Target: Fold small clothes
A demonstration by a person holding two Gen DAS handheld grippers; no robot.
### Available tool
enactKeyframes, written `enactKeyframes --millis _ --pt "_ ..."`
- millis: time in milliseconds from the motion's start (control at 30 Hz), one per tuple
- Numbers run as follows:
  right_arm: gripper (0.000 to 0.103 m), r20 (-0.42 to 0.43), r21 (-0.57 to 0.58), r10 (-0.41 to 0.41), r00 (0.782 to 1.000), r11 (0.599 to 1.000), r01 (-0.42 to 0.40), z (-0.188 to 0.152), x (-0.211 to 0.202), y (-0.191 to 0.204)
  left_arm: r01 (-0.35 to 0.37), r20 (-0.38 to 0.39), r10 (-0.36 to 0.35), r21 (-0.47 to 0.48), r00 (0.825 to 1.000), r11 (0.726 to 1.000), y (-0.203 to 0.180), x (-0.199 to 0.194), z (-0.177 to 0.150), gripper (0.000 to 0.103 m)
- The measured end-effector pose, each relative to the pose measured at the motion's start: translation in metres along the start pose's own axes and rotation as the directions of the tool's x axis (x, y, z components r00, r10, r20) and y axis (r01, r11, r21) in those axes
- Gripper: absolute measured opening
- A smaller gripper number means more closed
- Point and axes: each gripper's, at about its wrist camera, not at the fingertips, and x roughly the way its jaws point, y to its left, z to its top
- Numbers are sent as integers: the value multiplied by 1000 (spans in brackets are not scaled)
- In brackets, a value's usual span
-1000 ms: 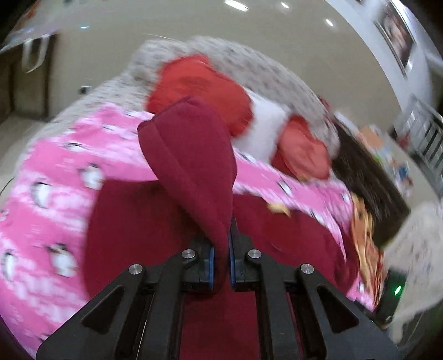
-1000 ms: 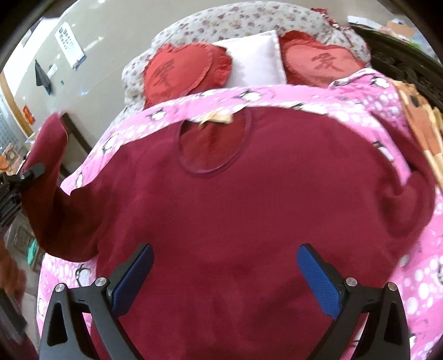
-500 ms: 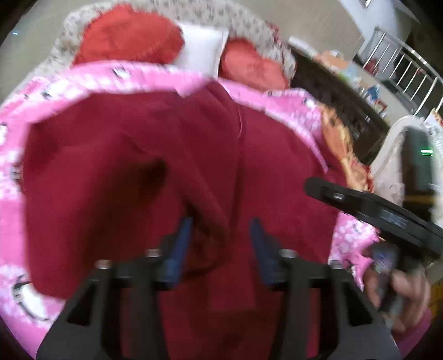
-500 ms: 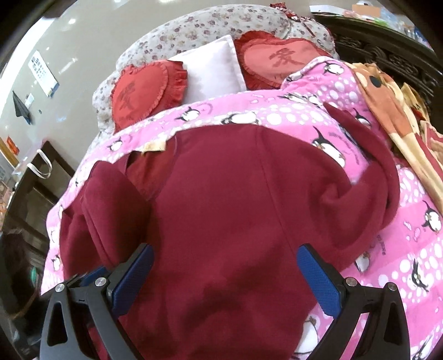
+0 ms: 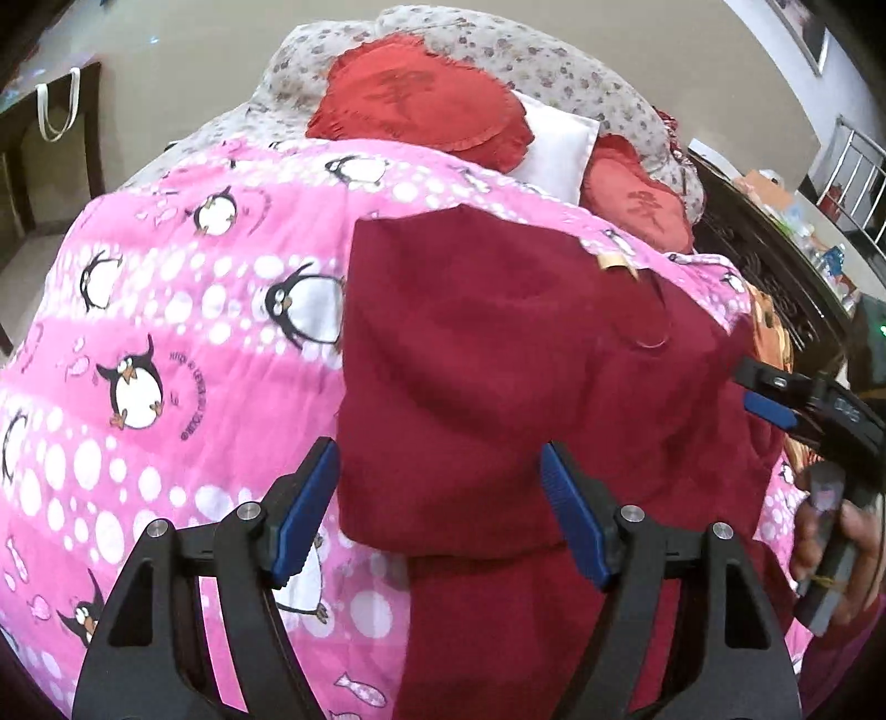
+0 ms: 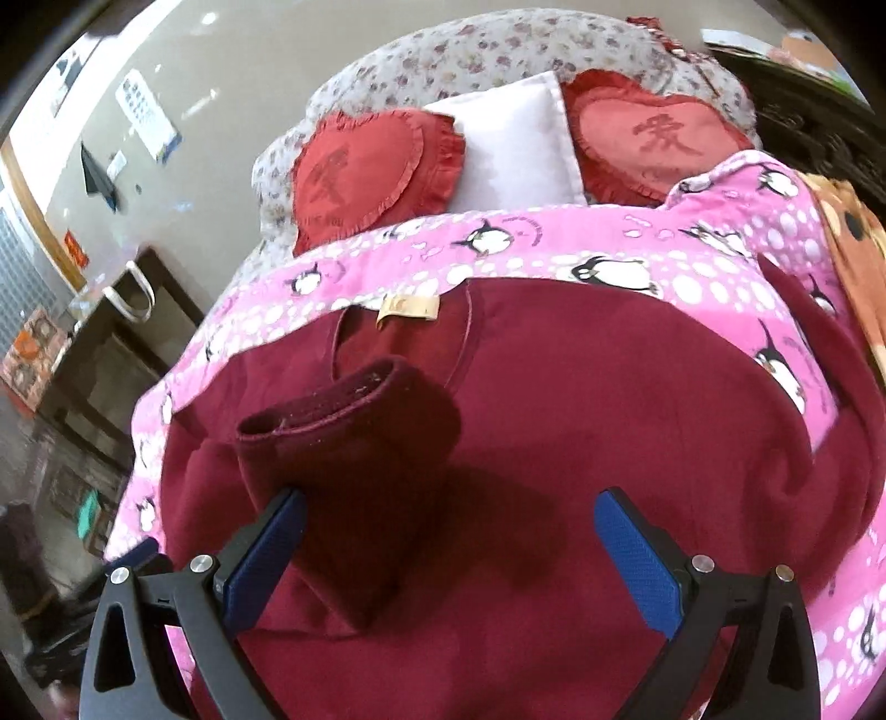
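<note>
Lying flat: dark red sweater [image 6: 581,443] spread across the pink penguin quilt [image 5: 166,343], neck opening toward the pillows.
Sleeve: one sleeve [image 6: 354,443] is folded over the sweater's chest, its cuff just below the collar and the tan neck label [image 6: 407,309].
Other sleeve: it trails off to the right edge of the right wrist view, over the quilt.
Left gripper [image 5: 437,509]: jaws opening, blue pads well apart on either side of the folded cloth, pressing on nothing.
Right gripper [image 6: 448,554]: jaws spread wide above the sweater's body, the folded sleeve just beside its left pad, nothing held.
Hand [image 5: 836,543]: a person's hand grips the right tool's handle at the right edge of the left wrist view.
Beyond: two red heart cushions [image 6: 376,171] flank a white pillow [image 6: 515,144] against a floral headboard [image 6: 498,50].
Right side: an orange patterned cloth [image 6: 853,243] lies beside the quilt.
Left side: dark wooden furniture [image 6: 111,354] with a white bag handle on it.
</note>
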Motion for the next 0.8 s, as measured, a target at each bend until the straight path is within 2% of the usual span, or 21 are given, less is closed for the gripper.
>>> enactKeyframes --millis 67,200,367,433,500,567,633,700,800 --pt "103 -13 32 19 1000 999 -18 -6 -3 -9 3 -12 -3 -2 1000 1000 2 3 -4 75" --pt "103 -40 184 132 990 975 -122 -26 -9 -47 -10 -12 10 15 1000 1000 -4 8 -4 75" --pt "103 15 309 237 971 923 -230 -40 -16 -78 -16 -13 16 7 1000 1000 -4 10 -1 75" --pt "103 -1 308 223 975 927 -212 -39 -11 -78 -20 -13 20 4 1000 1000 -5 8 -1 75" --pt "100 -15 249 186 982 952 -176 -35 -5 -68 -24 -5 24 8 1000 1000 -6 5 -2 75" --pt "90 -18 161 122 992 980 -118 -30 -5 -56 -36 7 36 16 999 999 -6 1 -1 75" --pt "73 -15 33 16 1000 999 -16 -25 -8 -39 -52 20 52 21 998 998 -5 -3 0 75" --pt "73 3 -41 -48 999 998 48 -23 -11 -31 -57 35 57 20 998 998 -4 -6 1 75" --pt "73 29 -61 -48 998 997 50 -19 -14 -32 -65 39 64 18 997 998 -3 -6 2 75"
